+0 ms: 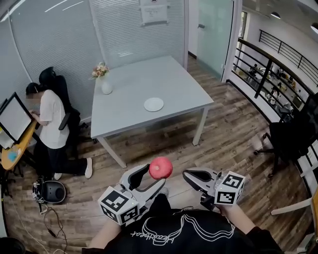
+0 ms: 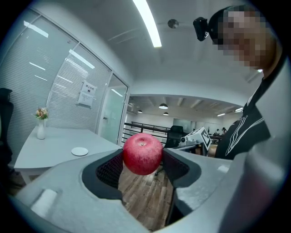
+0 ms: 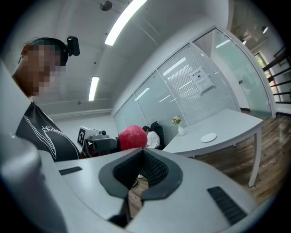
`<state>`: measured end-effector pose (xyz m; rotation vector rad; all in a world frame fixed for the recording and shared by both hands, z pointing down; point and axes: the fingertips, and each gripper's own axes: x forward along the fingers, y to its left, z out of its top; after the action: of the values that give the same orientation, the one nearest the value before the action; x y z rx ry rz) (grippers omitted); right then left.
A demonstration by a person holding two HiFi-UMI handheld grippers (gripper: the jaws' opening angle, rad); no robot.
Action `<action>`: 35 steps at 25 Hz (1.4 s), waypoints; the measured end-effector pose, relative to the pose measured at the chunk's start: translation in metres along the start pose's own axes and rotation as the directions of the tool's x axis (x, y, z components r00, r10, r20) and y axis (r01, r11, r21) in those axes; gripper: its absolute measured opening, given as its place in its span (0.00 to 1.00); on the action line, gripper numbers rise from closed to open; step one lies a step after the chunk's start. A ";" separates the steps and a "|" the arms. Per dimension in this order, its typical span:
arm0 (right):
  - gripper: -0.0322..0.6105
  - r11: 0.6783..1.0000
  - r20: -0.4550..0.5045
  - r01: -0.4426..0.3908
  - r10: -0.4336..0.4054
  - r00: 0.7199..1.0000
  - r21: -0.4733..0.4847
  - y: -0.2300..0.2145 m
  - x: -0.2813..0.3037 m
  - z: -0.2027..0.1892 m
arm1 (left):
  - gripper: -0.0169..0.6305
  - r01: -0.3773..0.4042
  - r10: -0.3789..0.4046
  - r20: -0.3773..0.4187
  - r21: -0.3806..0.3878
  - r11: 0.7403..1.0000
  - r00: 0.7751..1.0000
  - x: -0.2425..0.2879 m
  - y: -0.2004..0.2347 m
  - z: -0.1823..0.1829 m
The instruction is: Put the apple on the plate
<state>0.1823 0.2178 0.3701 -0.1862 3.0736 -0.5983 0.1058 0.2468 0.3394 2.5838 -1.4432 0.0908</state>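
Apple (image 2: 142, 154), red, clamped at the tips of my left gripper (image 1: 151, 178). The jaws stand wide and both dark pads press on its sides. In the left gripper view its stem dimple shows near the top. The apple hangs over the wooden floor (image 1: 233, 134), well apart from the white plate (image 1: 153, 104), which lies on the grey counter (image 1: 164, 79) near its front edge.

My right gripper (image 3: 142, 152) is empty, jaws together, near the apple and not touching it.

Writing: a white sheet (image 1: 154, 11) on the glass wall behind the counter carries print that I cannot read. The black shirt (image 1: 189, 233) at the bottom of the head view bears a white line drawing and a script word, upside down, which I cannot make out. The cube (image 1: 119, 203) on each gripper shows black-and-white square markers.

A vase of flowers (image 1: 105, 84) stands at the counter's far left corner.
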 end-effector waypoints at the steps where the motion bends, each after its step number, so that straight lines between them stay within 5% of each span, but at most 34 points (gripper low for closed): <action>1: 0.06 1.000 0.003 0.002 -0.002 1.000 0.007 -0.002 0.000 -0.001 | 0.46 -0.003 0.003 -0.001 -0.001 1.000 1.000 0.001 0.001 -0.001; 18: 0.06 0.999 0.010 0.008 -0.008 1.000 0.033 -0.066 0.047 0.009 | 0.46 -0.036 0.037 0.008 -0.005 0.999 0.999 0.034 0.067 -0.004; 35: 0.06 0.992 0.032 0.096 -0.099 0.995 0.084 -0.195 0.150 0.081 | 0.46 0.033 -0.033 -0.031 -0.026 0.999 0.999 0.116 0.226 0.042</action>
<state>0.0580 -0.0091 0.3707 -0.3442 3.0125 -0.7152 -0.0267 0.0259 0.3432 2.5730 -1.3816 0.1073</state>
